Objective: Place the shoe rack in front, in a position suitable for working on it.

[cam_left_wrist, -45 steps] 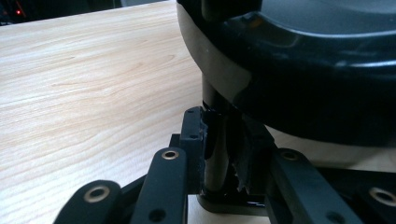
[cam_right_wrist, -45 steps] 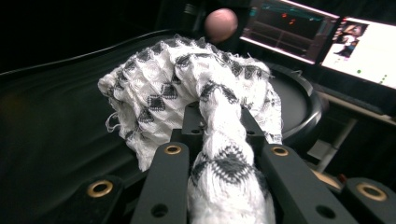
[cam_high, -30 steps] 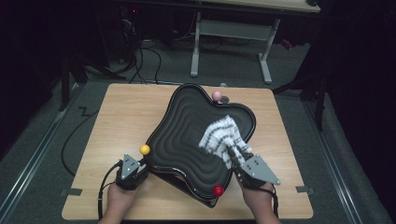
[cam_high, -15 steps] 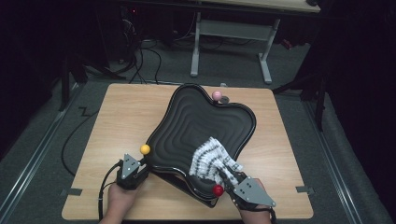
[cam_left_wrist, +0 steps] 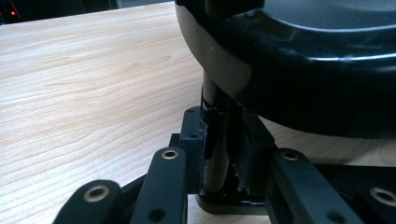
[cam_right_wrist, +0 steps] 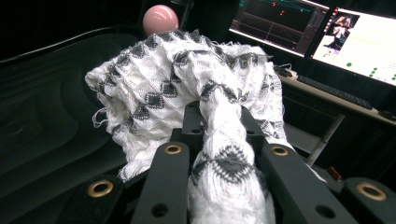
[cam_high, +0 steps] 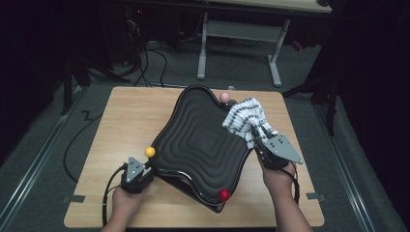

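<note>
Here my right hand-held gripper [cam_high: 255, 131] is clamped on a bunched white-and-grey patterned cloth [cam_high: 244, 120], which hangs over the far right edge of the black wavy tray [cam_high: 198, 145], just beside the pink ball [cam_high: 224, 97]. My left hand-held gripper [cam_high: 145, 170] is clamped on a dark post [cam_left_wrist: 215, 140] under the tray's near left corner, below the yellow ball [cam_high: 150, 152]; I think it is a tray leg. The red ball [cam_high: 224, 195] sits at the near corner on the wooden surface [cam_high: 125, 121].

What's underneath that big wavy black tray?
The black tray sits raised on a dark post, which the left gripper clamps above the wooden table. The rest underneath is hidden.
</note>
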Available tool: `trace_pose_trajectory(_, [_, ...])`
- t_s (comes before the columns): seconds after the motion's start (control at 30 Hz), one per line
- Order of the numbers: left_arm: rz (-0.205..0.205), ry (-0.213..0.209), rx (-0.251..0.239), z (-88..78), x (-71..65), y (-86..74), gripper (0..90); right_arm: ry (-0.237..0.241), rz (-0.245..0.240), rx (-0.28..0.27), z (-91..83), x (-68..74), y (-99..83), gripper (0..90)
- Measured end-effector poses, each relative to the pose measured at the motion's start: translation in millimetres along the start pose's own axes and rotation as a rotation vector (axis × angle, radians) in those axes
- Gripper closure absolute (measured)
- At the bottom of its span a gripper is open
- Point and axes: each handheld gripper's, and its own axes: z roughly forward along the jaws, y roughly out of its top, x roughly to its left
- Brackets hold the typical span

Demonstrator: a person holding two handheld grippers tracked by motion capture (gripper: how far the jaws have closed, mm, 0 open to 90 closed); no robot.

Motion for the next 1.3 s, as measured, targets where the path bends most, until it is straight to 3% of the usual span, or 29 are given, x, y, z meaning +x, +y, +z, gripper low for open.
trace_pose_trajectory(0.23, [-0.008,0.02,-0.002,2.4,0.0,0.6,74.7,0.101,-0.031,0.006,-12.6,27.7,-12.9,79.5])
trace_pose_trajectory(0.27, [-0.008,0.021,-0.002,2.4,-0.1,0.6,74.7,0.146,-0.048,0.006,-21.4,42.9,-19.5,79.6])
trace_pose_trajectory(0.33, [-0.009,0.022,-0.002,2.5,-0.1,0.6,74.7,0.162,-0.051,0.006,-24.7,48.1,-21.9,79.5])
trace_pose_trajectory(0.43, [-0.01,0.023,-0.002,2.6,-0.1,0.6,74.7,0.229,-0.08,0.009,-38.5,67.8,-31.1,79.5])
trace_pose_trajectory(0.53, [-0.009,0.025,-0.001,2.6,-0.4,0.7,74.7,0.309,-0.074,0.02,-51.7,80.4,-39.2,79.5])
trace_pose_trajectory(0.7, [-0.014,0.028,0.0,3.1,0.1,1.0,74.7,0.379,-0.092,0.023,-61.3,91.2,-45.0,80.2])
trace_pose_trajectory(0.8, [-0.013,0.029,-0.002,3.6,0.3,0.9,74.7,0.402,-0.063,0.02,-65.4,92.8,-46.8,80.3])
trace_pose_trajectory(0.9, [-0.012,0.027,-0.002,3.7,0.5,1.0,74.7,0.397,-0.086,0.021,-65.0,92.6,-45.6,80.1])
trace_pose_trajectory(0.97, [-0.011,0.026,-0.002,3.9,0.5,1.0,74.7,0.33,-0.126,0.03,-58.4,88.1,-40.2,80.0])
trace_pose_trajectory(1.0, [-0.01,0.025,-0.002,3.9,0.6,1.1,74.7,0.33,-0.126,0.03,-58.4,88.1,-40.2,80.0])
trace_pose_trajectory(1.03, [-0.01,0.025,-0.001,4.0,0.7,1.2,74.6,0.31,-0.11,0.034,-55.7,84.7,-38.7,80.0])
trace_pose_trajectory(1.07, [-0.024,0.016,-0.002,4.0,-0.6,1.0,74.7,0.24,-0.071,0.03,-46.0,67.5,-33.1,80.0])
trace_pose_trajectory(1.1, [-0.024,0.015,-0.003,4.0,-0.9,0.9,74.7,0.217,-0.056,0.025,-42.9,60.9,-31.0,80.0])
trace_pose_trajectory(1.13, [-0.006,0.02,-0.001,3.8,0.1,1.3,74.7,0.217,-0.056,0.025,-42.9,60.9,-31.0,80.0])
trace_pose_trajectory(1.23, [-0.009,0.018,0.003,3.5,0.4,1.4,74.6,0.072,0.003,0.01,-34.7,32.2,-18.4,80.1])
trace_pose_trajectory(1.3, [-0.023,0.011,0.005,2.8,-0.8,1.3,74.6,0.027,0.042,0.008,-37.9,19.4,-14.1,80.1])
